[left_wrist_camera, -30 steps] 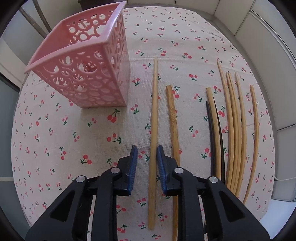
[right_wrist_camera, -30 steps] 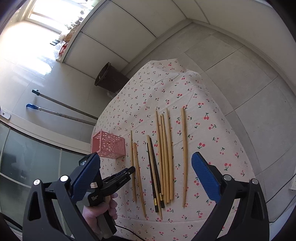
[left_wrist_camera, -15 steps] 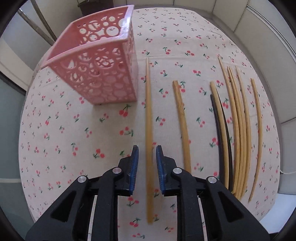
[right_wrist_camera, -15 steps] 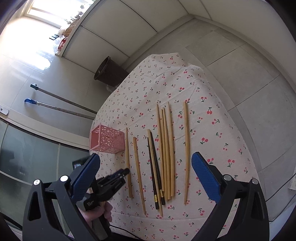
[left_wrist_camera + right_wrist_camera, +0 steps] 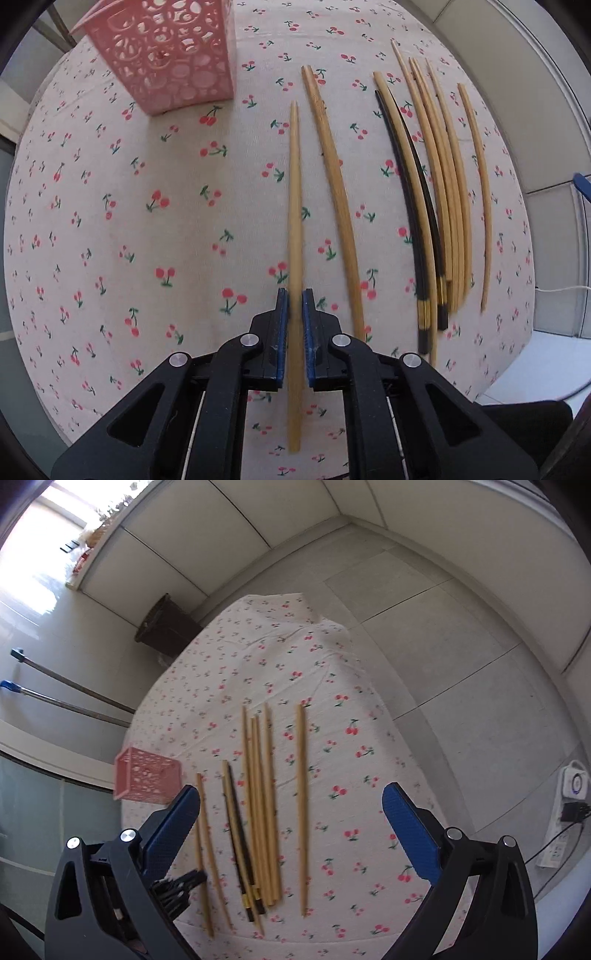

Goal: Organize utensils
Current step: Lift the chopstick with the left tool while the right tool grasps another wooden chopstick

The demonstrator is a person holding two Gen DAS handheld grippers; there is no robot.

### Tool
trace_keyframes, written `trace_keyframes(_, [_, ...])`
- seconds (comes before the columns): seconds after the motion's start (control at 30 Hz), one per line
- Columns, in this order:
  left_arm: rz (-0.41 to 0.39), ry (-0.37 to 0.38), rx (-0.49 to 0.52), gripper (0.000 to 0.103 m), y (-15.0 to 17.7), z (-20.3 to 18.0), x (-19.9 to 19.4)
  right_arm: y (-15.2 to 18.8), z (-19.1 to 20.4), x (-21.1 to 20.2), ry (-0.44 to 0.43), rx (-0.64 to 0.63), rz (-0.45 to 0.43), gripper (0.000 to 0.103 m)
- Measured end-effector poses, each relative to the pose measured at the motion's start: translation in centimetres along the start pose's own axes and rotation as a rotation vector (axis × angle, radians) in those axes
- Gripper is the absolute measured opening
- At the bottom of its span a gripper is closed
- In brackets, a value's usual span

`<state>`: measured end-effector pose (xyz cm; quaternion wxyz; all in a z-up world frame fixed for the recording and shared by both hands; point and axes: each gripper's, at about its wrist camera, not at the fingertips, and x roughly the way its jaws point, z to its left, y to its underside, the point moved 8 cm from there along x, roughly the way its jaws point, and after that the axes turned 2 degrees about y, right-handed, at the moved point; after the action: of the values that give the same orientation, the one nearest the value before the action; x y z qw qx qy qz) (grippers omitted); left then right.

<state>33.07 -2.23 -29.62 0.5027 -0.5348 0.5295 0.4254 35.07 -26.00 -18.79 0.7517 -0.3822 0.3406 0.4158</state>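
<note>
One pale bamboo chopstick (image 5: 294,221), tapered, straight, between left gripper (image 5: 294,310) jaws.

- Both views are bright with daylight; the window (image 5: 55,528) at upper left of the right wrist view is blown out, with glare on the floor (image 5: 33,602) below it.
- Shadows on the tablecloth (image 5: 155,236) are soft.
- Fisheye distortion bends straight chopsticks (image 5: 436,206) and darkens the corners.
- The right wrist view shows slight motion blur.
</note>
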Motion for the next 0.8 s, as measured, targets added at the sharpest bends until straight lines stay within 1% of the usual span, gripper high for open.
trace_keyframes(0.03, [-0.006,-0.027,0.006,0.010,-0.1,0.2,0.0,-0.1,-0.1,0.2,-0.017,0.015,0.010,0.096])
trace_keyframes(0.07, [-0.030,-0.060,0.019,0.010,-0.6,0.2,-0.2,-0.2,0.0,0.3,-0.037,0.031,0.018,0.096])
trace_keyframes(0.13, [-0.054,-0.099,0.019,0.010,-2.3,0.4,-0.1,-0.3,0.4,0.3,-0.053,0.036,0.018,0.096])
trace_keyframes(0.2, [-0.064,-0.106,-0.001,0.010,-5.5,0.0,0.7,-0.1,0.9,0.3,-0.031,0.003,0.015,0.096])
trace_keyframes(0.23, [-0.077,-0.105,-0.014,0.010,-6.5,-0.2,0.9,0.0,1.0,0.4,-0.015,-0.014,0.015,0.096])
trace_keyframes(0.33, [-0.098,-0.120,-0.016,0.009,-9.1,-1.3,1.7,0.1,0.8,1.2,0.023,-0.037,0.027,0.096])
trace_keyframes(0.4, [-0.104,-0.144,0.005,0.006,-10.5,-2.6,2.0,-0.1,0.3,2.1,0.041,-0.025,0.040,0.096])
trace_keyframes(0.43, [-0.117,-0.160,0.024,0.005,-10.8,-3.3,2.2,-0.3,0.0,2.6,0.051,-0.013,0.044,0.096])
trace_keyframes(0.47, [-0.128,-0.161,0.032,0.005,-10.0,-3.7,2.4,-0.4,-0.3,3.2,0.063,0.002,0.043,0.096])
trace_keyframes(0.5, [-0.139,-0.150,0.028,0.005,-9.0,-5.1,2.1,-0.6,-0.7,3.7,0.080,0.015,0.039,0.096])
trace_keyframes(0.53, [-0.162,-0.122,0.019,0.005,-9.2,-5.6,1.7,-0.7,-0.9,4.3,0.096,0.024,0.037,0.096])
trace_keyframes(0.57, [-0.192,-0.113,0.014,0.005,-6.6,-5.1,0.2,-0.9,-1.2,4.9,0.112,0.029,0.036,0.096])
trace_keyframes(0.6, [-0.227,-0.100,0.009,0.005,-6.4,-5.3,-1.0,-1.1,-1.3,5.4,0.124,0.035,0.037,0.096])
trace_keyframes(0.67, [-0.306,-0.032,0.008,0.005,-6.3,-6.4,-3.9,-1.4,-1.1,6.5,0.128,0.044,0.041,0.094])
trace_keyframes(0.73, [-0.378,0.006,0.018,0.005,-6.1,-7.2,-6.5,-1.8,-0.6,7.5,0.131,0.035,0.045,0.091])
trace_keyframes(0.77, [-0.414,0.023,0.030,0.005,-4.4,-6.3,-7.8,-2.0,-0.3,8.0,0.143,0.022,0.044,0.088])
trace_keyframes(0.8, [-0.438,0.033,0.039,0.005,-2.8,-4.5,-9.9,-2.2,0.1,8.4,0.160,0.007,0.042,0.083])
